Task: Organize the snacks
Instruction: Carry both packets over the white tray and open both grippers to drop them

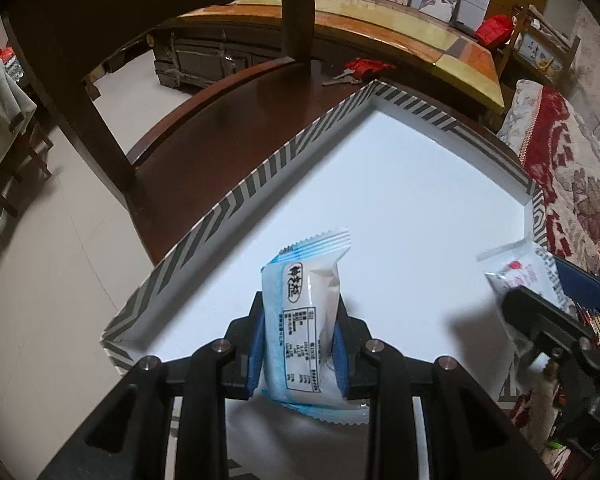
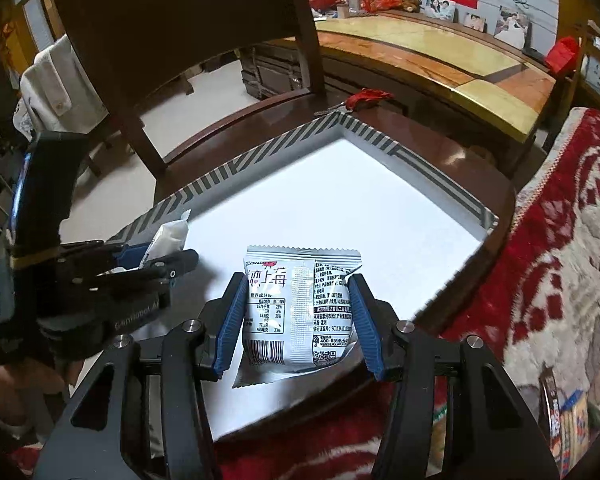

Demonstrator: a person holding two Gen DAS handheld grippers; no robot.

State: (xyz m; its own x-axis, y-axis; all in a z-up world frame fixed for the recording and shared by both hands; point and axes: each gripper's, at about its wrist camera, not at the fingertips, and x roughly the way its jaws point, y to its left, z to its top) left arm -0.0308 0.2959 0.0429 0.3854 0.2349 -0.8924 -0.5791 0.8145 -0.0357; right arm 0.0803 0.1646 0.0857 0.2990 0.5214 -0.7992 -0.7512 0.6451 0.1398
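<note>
left wrist view: the left gripper [image 1: 300,344] is clamped on a blue and white snack packet [image 1: 304,312]. the packet stands upright between the two blue pads [image 1: 257,354], one pad on each flat side, its serrated top edge rising above the fingertips and its lower seam hanging beneath them. the packet is held over the white floor of a shallow box [image 1: 236,196] with a grey zigzag-striped rim. the box rests on the seat of a dark wooden chair [image 1: 204,136]. at the right edge of this view the right gripper [image 1: 540,304] shows partly, with a silver packet in it.

right wrist view: the right gripper [image 2: 298,316] is closed on a silver snack packet [image 2: 296,312] printed with red and black text, a nutrition table and barcodes. the blue pads [image 2: 232,320] press on its left and right edges, the right edge visibly creased at the pad. the packet's printed face is turned to the camera, the top seam above the fingertips, the bottom seam below the pads. it hangs above the near part of the same box's white floor [image 2: 380,208], not touching it. the left gripper [image 2: 156,264] appears at the left, over the box's near-left rim, with the white packet [image 2: 168,240] protruding from its fingers. a red and cream patterned blanket [image 2: 560,260] lies just beside the chair on the right. red cloth and keys [image 2: 360,98] lie on the seat beyond the box's far corner.
</note>
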